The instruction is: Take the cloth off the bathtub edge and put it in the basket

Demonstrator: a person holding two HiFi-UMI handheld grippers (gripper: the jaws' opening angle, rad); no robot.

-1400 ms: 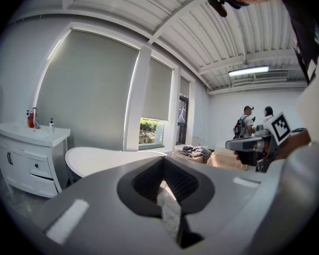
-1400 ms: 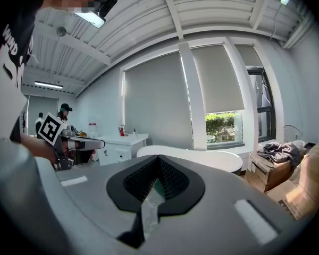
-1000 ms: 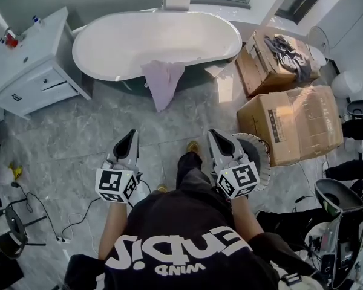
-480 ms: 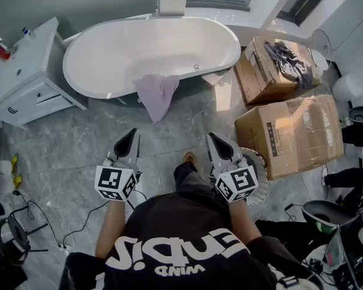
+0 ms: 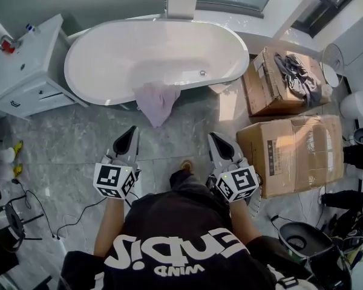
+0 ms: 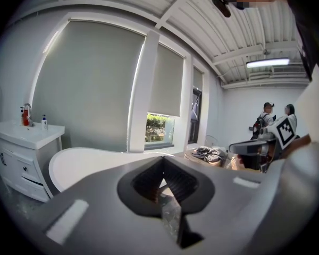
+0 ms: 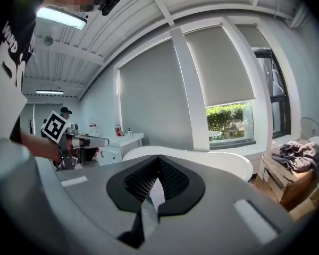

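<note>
Both my pairs of jaws are pressed together with nothing between them, left gripper (image 5: 132,132) and right gripper (image 5: 212,136) side by side, pointing toward the tub. The lilac cloth (image 5: 157,100) hangs over the near edge of the white bathtub (image 5: 69,71), well apart from my jaws. A white vanity (image 5: 24,83) stands left of the tub, cardboard boxes (image 5: 290,153) to its right

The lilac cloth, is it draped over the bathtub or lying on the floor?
Draped: the cloth hangs over the near rim of the bathtub, its lower part dangling outside.
</note>
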